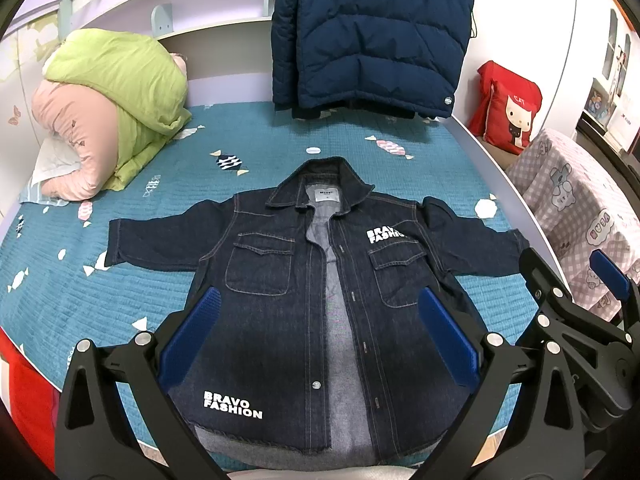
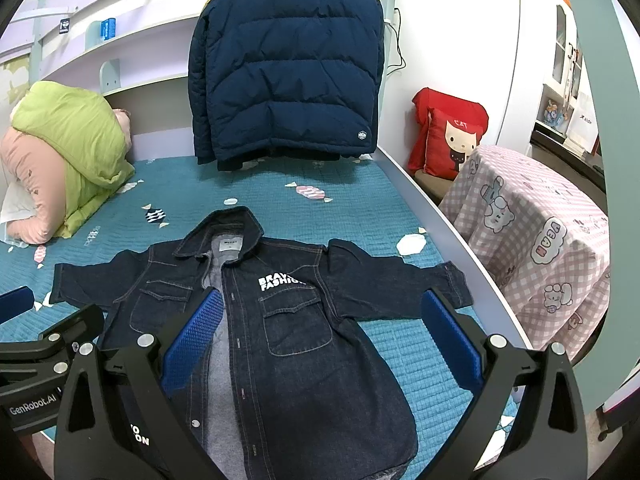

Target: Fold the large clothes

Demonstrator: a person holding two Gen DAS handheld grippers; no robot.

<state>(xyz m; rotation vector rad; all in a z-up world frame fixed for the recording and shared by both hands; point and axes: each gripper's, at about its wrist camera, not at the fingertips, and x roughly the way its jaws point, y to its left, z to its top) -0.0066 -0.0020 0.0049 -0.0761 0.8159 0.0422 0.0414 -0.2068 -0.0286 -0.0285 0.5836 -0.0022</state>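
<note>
I hold both grippers, left gripper [image 1: 320, 340] and right gripper [image 2: 320, 336], spread wide and empty above the denim jacket [image 1: 320, 280], collar toward the bed's [image 1: 120, 300] far edge.

The left tongs [image 1: 320, 336] had black plastic arms studded with round silver screws, ending in blue ribbed pads [image 1: 192, 336]. The right tongs [image 2: 324, 340] looked the same; white "GenRobot.AI" lettering marked the left one's black body.
</note>
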